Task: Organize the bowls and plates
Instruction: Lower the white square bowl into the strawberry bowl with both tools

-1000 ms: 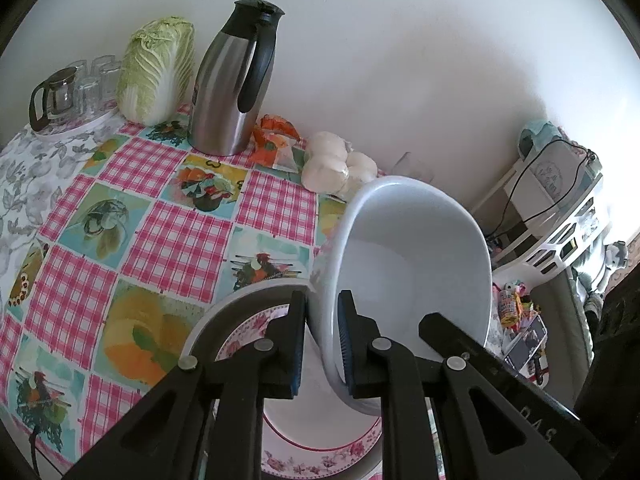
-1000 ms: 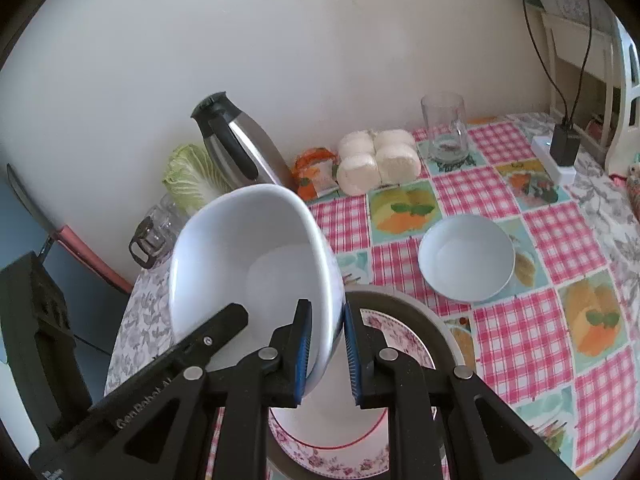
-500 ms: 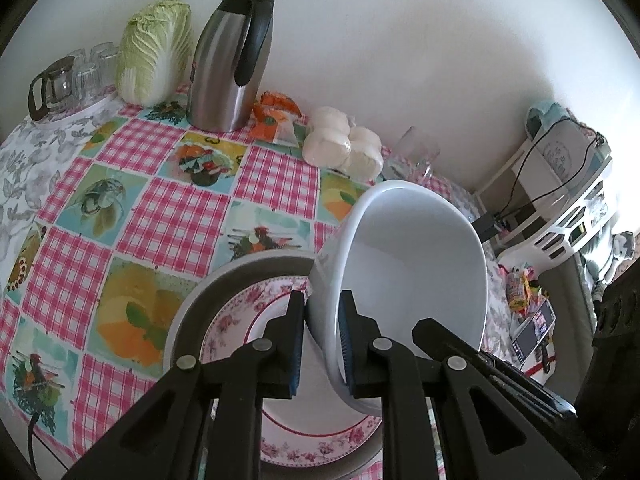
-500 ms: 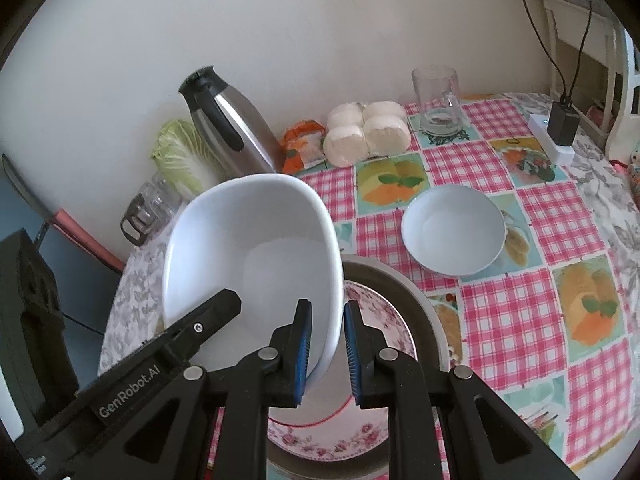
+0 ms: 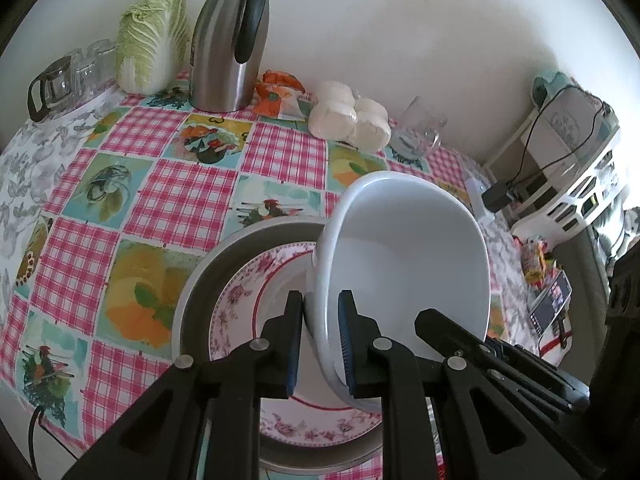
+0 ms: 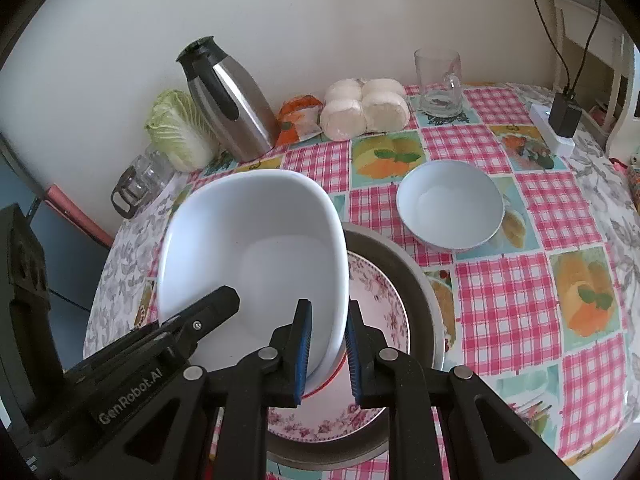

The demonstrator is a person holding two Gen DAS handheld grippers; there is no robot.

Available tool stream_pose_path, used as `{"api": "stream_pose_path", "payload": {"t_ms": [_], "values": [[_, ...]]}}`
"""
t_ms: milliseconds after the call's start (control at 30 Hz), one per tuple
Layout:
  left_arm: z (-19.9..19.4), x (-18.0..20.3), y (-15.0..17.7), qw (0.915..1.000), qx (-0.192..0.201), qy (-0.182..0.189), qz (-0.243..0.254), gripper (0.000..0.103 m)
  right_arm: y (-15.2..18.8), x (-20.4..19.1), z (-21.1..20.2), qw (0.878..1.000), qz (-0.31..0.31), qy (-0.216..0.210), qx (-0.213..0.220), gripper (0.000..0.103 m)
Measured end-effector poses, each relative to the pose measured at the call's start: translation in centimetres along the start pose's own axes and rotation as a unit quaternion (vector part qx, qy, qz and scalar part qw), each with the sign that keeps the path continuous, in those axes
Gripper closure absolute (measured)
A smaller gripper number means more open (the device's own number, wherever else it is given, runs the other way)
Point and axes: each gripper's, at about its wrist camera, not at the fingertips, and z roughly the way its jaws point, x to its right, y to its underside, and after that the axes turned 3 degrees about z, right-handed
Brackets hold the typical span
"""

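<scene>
Left wrist view: the left claw [image 5: 318,344] is clamped on the near rim of the white dish [image 5: 404,264], one pad inside, one outside. The dish hangs just above the floral plate [image 5: 240,320], which sits in a grey plate [image 5: 200,280] on the tabletop [image 5: 168,184].

Right wrist view: the right claw [image 6: 326,350] pinches the opposite rim. A small white bowl [image 6: 450,204] waits beside the stack. The dish looks stiff, glazed, slippery and breakable, so gripping both rims suits it.
</scene>
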Motion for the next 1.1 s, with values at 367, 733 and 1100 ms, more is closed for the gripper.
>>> {"api": "stream_pose_path", "payload": {"t_ms": [367,733,1100], "values": [[0.7,-0.1,0.2,0.9997,-0.024,-0.007,0.008,0.086,0.1,0.1,0.6,1.0,-0.004,0.005,-0.015,0.084],[1.0,-0.3,0.3,0.9991,-0.041,-0.011,0.008,0.081,0.3,-0.4,0.9,1.0,-0.015,0.006,-0.024,0.082],[1.6,-0.6,0.9,0.998,-0.061,-0.014,0.006,0.081,0.5,-0.5,1.4,0.999,-0.017,0.009,-0.041,0.082]]}}
